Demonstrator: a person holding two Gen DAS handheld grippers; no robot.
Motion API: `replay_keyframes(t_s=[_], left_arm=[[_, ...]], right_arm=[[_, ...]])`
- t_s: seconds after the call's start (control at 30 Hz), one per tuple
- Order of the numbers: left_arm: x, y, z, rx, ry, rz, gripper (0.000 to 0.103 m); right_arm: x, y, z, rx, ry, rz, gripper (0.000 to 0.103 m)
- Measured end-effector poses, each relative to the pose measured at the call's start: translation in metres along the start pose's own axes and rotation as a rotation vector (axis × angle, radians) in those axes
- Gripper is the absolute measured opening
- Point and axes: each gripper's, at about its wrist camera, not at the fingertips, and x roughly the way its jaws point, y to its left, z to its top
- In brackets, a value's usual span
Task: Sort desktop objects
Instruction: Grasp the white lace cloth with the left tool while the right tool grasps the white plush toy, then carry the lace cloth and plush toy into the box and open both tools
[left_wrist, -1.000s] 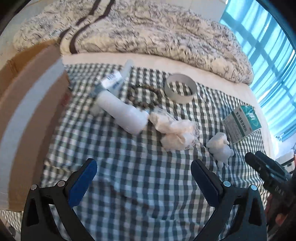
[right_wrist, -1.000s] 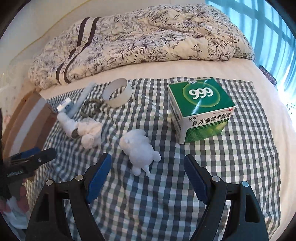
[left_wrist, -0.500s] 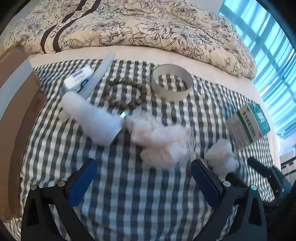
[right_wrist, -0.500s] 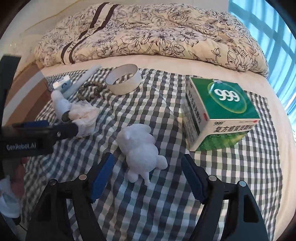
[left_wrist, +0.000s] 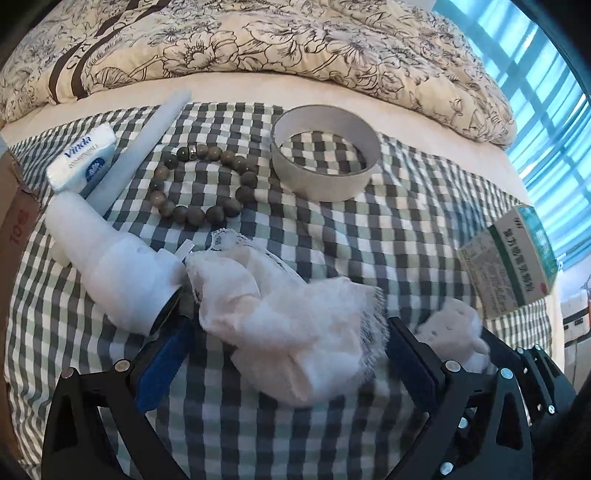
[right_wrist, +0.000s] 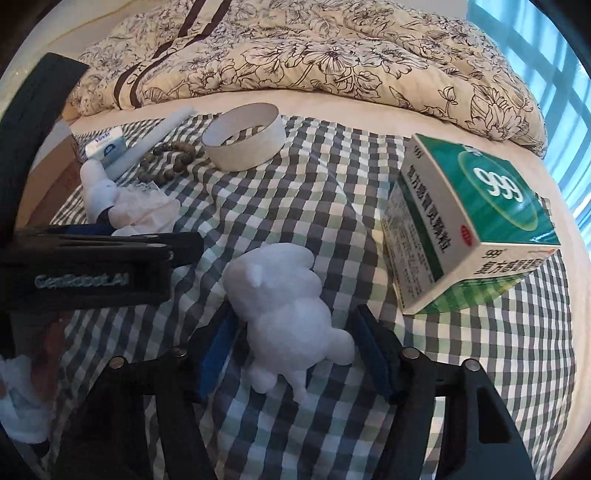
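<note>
At the far left of the left wrist view, a cardboard box stands against the edge of the checked cloth spread over the bed. Next to it lies a Vinda tissue pack, with a pale tube lying diagonally just beside it. Below the pack, a white bottle lies on its side, its dark opening facing the camera. A bead bracelet lies flat on the cloth between the tube and a white cardboard ring, which stands on its edge rim. The left hand-held gripper is open, its blue pads on either side of a crumpled white lace cloth that touches the bottle's mouth; whether the pads touch the fabric cannot be told. Farther right, the right hand-held gripper is also open, with a white plush toy lying on the checked cloth between its fingers; a gap shows on each side of the toy. At the far right, a green medicine box marked 999 rests tilted on the cloth, apart from the toy. A floral quilt is heaped along the back of the bed, and a blue curtain fills the right edge.
</note>
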Motion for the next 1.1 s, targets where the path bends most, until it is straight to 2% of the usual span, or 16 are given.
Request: replay_keyframes(t_s=[0.03, 0.07, 0.1, 0.13, 0.2, 0.23, 0.33, 0.5, 0.8, 1.1], left_arm=[[0.001, 0.000, 0.000, 0.006, -0.004, 0.012, 0.102], [0.001, 0.000, 0.000, 0.015, -0.019, 0.034, 0.089], [-0.001, -0.001, -0.001, 0.034, -0.038, 0.068, 0.066], [-0.002, -0.004, -0.002, 0.066, -0.045, 0.101, 0.055], [-0.004, -0.007, -0.002, 0.109, -0.042, 0.105, 0.034], [-0.007, -0.008, -0.002, 0.117, -0.045, 0.096, 0.031], [-0.018, -0.008, -0.005, 0.123, -0.070, 0.067, 0.028], [-0.046, -0.008, -0.009, 0.109, -0.112, -0.004, 0.027], [-0.113, -0.013, -0.013, 0.129, -0.195, 0.009, 0.027], [-0.158, 0.008, -0.024, 0.095, -0.243, 0.025, 0.027]], right_arm=[[0.000, 0.000, 0.000, -0.001, 0.001, -0.001, 0.060], [-0.001, 0.000, 0.000, -0.002, 0.003, -0.003, 0.060], [-0.001, 0.000, 0.001, -0.002, 0.005, -0.005, 0.060], [-0.002, 0.000, 0.001, 0.002, 0.004, -0.006, 0.060], [-0.005, -0.002, 0.001, 0.017, 0.000, -0.003, 0.060], [-0.006, -0.003, 0.002, 0.023, -0.001, -0.003, 0.059], [-0.015, -0.004, 0.004, 0.032, -0.015, 0.007, 0.055], [-0.036, -0.001, 0.005, 0.042, -0.051, 0.019, 0.055], [-0.079, 0.016, 0.008, 0.037, -0.122, 0.051, 0.055], [-0.120, 0.048, 0.007, -0.001, -0.172, 0.076, 0.055]])
